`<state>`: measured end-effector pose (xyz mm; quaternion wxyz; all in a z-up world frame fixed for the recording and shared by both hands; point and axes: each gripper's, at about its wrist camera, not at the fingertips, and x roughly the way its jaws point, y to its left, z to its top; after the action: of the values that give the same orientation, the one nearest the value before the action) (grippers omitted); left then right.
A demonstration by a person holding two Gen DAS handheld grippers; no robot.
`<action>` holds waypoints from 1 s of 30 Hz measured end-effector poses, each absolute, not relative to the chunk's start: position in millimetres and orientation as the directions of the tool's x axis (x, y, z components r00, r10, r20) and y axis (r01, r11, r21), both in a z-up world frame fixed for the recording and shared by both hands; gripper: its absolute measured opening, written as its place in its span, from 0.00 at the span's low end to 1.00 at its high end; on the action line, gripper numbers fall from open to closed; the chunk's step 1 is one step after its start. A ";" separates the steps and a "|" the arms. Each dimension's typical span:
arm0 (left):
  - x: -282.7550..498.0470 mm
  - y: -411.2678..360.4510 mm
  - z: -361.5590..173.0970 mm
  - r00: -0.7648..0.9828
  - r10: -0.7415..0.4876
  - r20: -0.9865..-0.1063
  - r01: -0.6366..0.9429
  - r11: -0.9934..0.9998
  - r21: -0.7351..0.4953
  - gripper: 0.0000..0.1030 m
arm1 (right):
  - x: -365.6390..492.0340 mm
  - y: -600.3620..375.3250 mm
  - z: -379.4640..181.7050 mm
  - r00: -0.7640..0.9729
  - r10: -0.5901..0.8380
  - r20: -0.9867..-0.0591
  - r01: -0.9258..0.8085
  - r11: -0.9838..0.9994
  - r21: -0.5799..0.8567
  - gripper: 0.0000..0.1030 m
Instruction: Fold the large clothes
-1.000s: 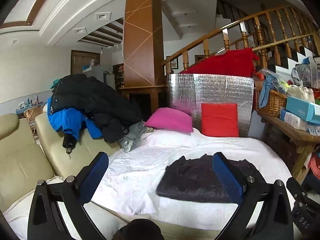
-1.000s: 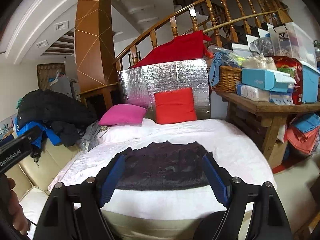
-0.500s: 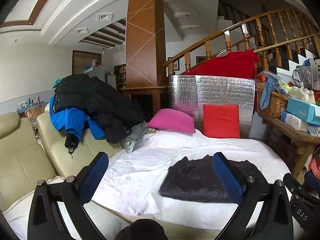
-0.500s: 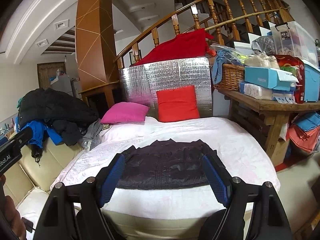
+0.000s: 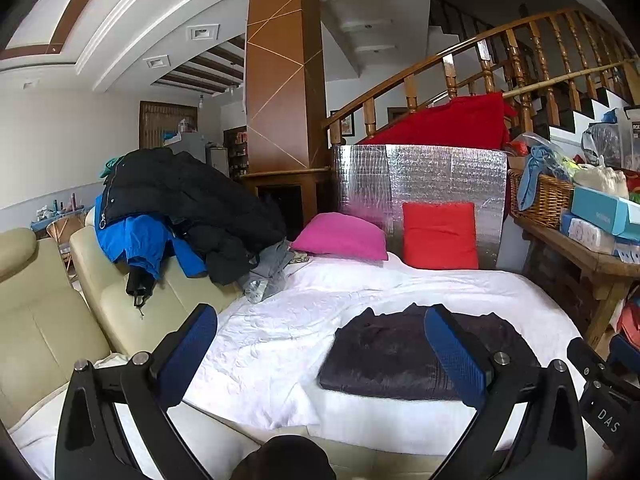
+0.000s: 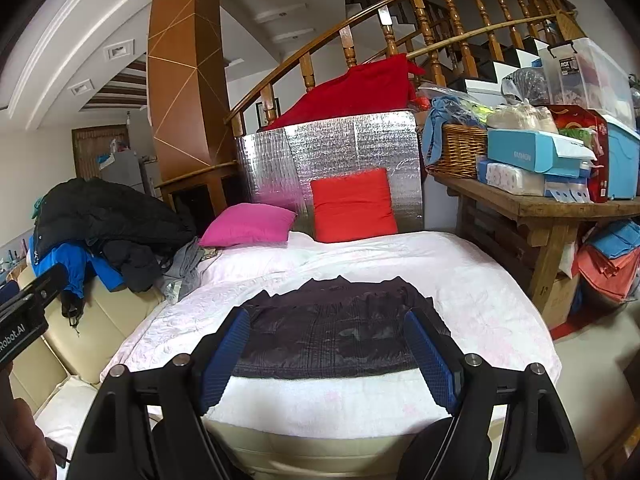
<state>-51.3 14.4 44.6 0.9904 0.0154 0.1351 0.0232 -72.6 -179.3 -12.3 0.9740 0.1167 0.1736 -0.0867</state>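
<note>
A dark folded garment lies flat on the white bed cover; it also shows in the right wrist view. My left gripper is open and empty, held back from the near bed edge, left of the garment. My right gripper is open and empty, held back from the bed and facing the garment's near edge. A heap of unfolded clothes, a black coat and a blue jacket, lies on the cream sofa to the left.
A pink cushion and a red cushion lean at the bed's far end against a silver foil panel. A wooden table loaded with boxes and a basket stands at the right. A wooden pillar and stair rail are behind.
Both grippers have drifted slightly back and up from the bed; the view of the garment shifts a little. The jaws stay open and nothing on the bed has moved.
</note>
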 end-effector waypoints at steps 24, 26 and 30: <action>-47.0 16.5 39.8 0.957 0.044 -0.285 -0.033 0.999 0.040 1.00 | -68.8 -181.0 -17.7 0.919 -0.121 -0.376 0.212 0.954 0.213 0.80; -46.5 17.1 39.1 0.957 0.044 -0.287 -0.033 0.999 0.042 1.00 | -68.6 -181.0 -17.8 0.918 -0.121 -0.377 0.213 0.954 0.211 0.80; -45.2 17.8 37.7 0.956 0.042 -0.291 -0.031 0.999 0.041 1.00 | -68.3 -181.2 -17.9 0.918 -0.121 -0.377 0.213 0.954 0.212 0.80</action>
<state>-45.2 17.8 37.7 0.9887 0.0181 0.1475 0.0185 -68.3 -181.2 -17.9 0.9713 0.1253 0.1830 -0.0860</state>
